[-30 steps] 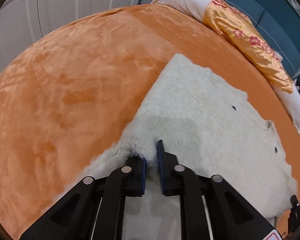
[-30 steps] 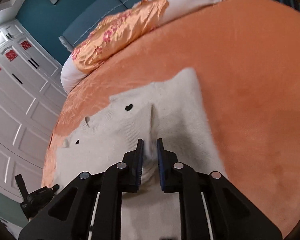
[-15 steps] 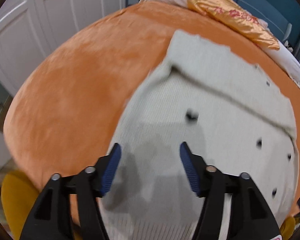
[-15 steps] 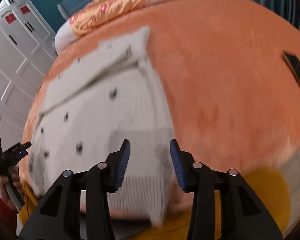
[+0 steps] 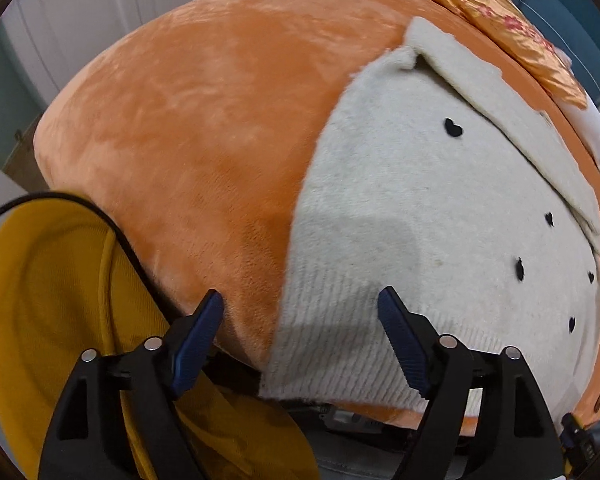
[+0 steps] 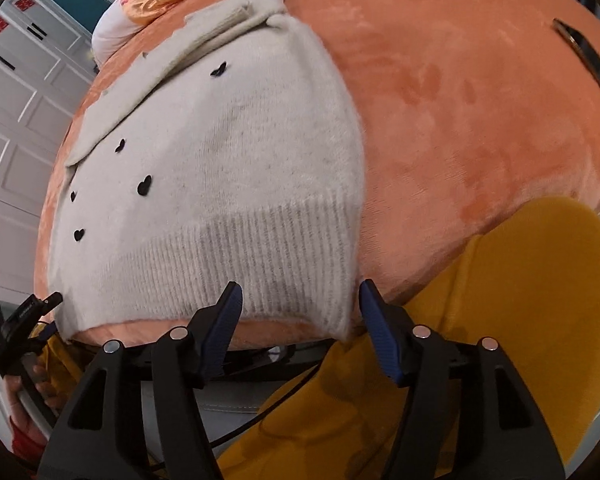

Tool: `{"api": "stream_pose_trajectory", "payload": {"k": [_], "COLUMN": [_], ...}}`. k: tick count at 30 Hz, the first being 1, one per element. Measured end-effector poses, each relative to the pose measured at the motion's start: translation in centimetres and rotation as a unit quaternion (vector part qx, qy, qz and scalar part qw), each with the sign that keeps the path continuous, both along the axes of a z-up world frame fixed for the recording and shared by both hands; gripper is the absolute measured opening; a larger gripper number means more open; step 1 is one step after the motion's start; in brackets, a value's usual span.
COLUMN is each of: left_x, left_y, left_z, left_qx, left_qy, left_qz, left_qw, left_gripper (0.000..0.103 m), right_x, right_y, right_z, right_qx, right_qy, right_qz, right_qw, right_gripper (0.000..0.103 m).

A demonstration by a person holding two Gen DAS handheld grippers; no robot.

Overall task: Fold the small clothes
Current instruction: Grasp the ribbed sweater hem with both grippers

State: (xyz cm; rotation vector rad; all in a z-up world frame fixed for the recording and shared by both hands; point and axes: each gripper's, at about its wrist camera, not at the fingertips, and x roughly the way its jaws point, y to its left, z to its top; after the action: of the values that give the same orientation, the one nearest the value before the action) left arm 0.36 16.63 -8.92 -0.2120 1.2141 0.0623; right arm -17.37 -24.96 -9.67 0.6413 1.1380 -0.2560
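The cream knit sweater (image 6: 220, 168) lies flat on the orange plush bedspread (image 5: 204, 128), ribbed hem (image 6: 236, 264) at the near edge of the bed, sleeves folded across the top, small black hearts dotted over it. It looks soft, light and floppy, likely to sag and cling to the plush, so the hem corners seem the best places to take hold. The left gripper (image 5: 300, 332) has just been opening and stands wide, empty, straddling the hem's left corner. The right gripper (image 6: 298, 322) has likewise been opening, nothing pinched, above the right corner. A patterned orange quilt (image 5: 508, 28) lies beyond; yellow clothing (image 6: 480, 340) fills the foreground
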Motion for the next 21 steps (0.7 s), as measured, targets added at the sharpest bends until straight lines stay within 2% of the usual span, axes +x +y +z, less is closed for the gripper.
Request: {"api": "stream_pose_trajectory", "payload": {"k": [5,6,8,10,11,12,13,14,16,21], "left_x": [0.3,0.4,0.8,1.2,1.3,1.4,1.5,1.6,1.7,1.1], "left_y": [-0.2,-0.3,-0.5,-0.7,-0.7,-0.8,-1.0,-1.2,-1.9,-3.5], "left_z": [-0.3,-0.3,-0.4,-0.4,-0.4,-0.2,0.1,0.4,1.1,4.1], "left_qx": [0.001,0.004,0.011,0.014,0.015,0.007,0.001,-0.005,-0.008,-0.001], "left_qy": [-0.006,-0.009,-0.008,-0.005,-0.004,-0.006,-0.007,-0.008,-0.006,-0.036], "left_qz": [0.001,0.001,-0.002,-0.008,-0.012,-0.021,-0.033,-0.046,-0.063,-0.086], "left_qw": [1.0,0.9999,0.9999,0.9999,0.9998,0.9997,0.9994,0.9989,0.9979,0.9956], "left_gripper": [0.082,0.082,0.082,0.081,0.072,0.065,0.052,0.031,0.008,0.006], "right_x": [0.6,0.8,1.2,1.4,1.4,1.4,1.4,1.3,1.1,0.7], "right_y": [0.3,0.2,0.4,0.4,0.4,0.5,0.6,0.8,1.1,1.5], "right_z": [-0.5,-0.5,-0.6,-0.6,-0.5,-0.3,0.2,0.8,2.1,5.2], "right_qx": [0.019,0.022,0.026,0.025,0.032,0.033,0.026,0.021,0.002,-0.034], "right_qy": [-0.006,-0.008,-0.012,-0.012,-0.017,-0.022,-0.031,-0.039,-0.054,-0.09], "right_qz": [0.004,0.002,0.002,0.0,0.003,0.002,0.004,0.008,0.017,0.032], "right_qw": [1.0,1.0,1.0,1.0,0.999,0.999,0.999,0.999,0.998,0.995], "right_gripper": [0.059,0.056,0.045,0.026,0.014,0.013,0.012,0.011,0.011,0.009]}}
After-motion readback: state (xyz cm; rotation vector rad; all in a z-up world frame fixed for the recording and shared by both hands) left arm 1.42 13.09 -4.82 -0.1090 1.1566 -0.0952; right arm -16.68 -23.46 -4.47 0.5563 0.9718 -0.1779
